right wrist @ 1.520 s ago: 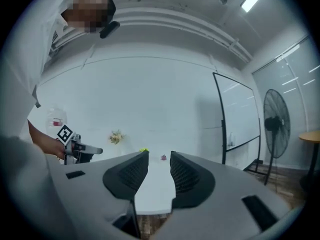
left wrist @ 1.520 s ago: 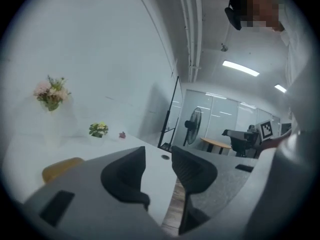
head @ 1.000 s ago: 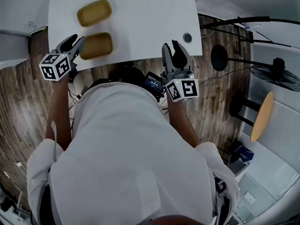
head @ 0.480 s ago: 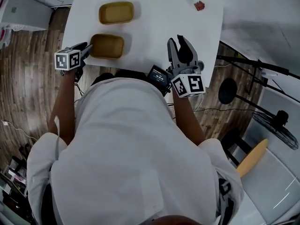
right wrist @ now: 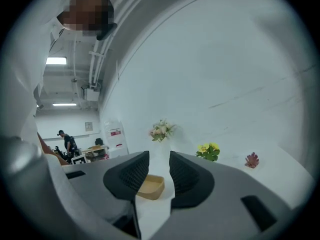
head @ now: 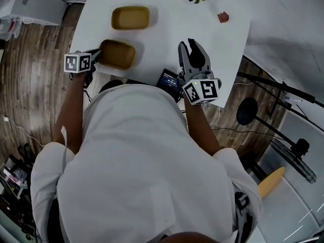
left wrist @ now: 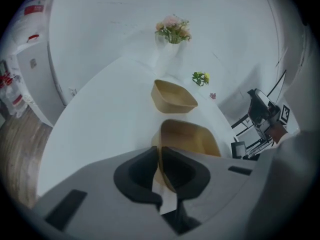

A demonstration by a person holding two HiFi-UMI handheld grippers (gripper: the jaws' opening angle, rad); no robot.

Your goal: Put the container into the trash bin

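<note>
The left gripper (left wrist: 159, 165) is closing its jaws on the thin rim of the near container (left wrist: 192, 136), at the table's (head: 167, 39) near-left edge, for lifting. The right gripper (right wrist: 159, 171) hovers beside, jaws apart, empty.

Reddish trinket (head: 223, 17), maybe coral, too small; torso (head: 142, 166) hides table (head: 167, 44) edge.

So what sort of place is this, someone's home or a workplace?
Most likely a lab or recording studio, not a home: a white table holding tan containers, black equipment stands on the wood floor, and exposed ceiling pipes with strip lights.
</note>
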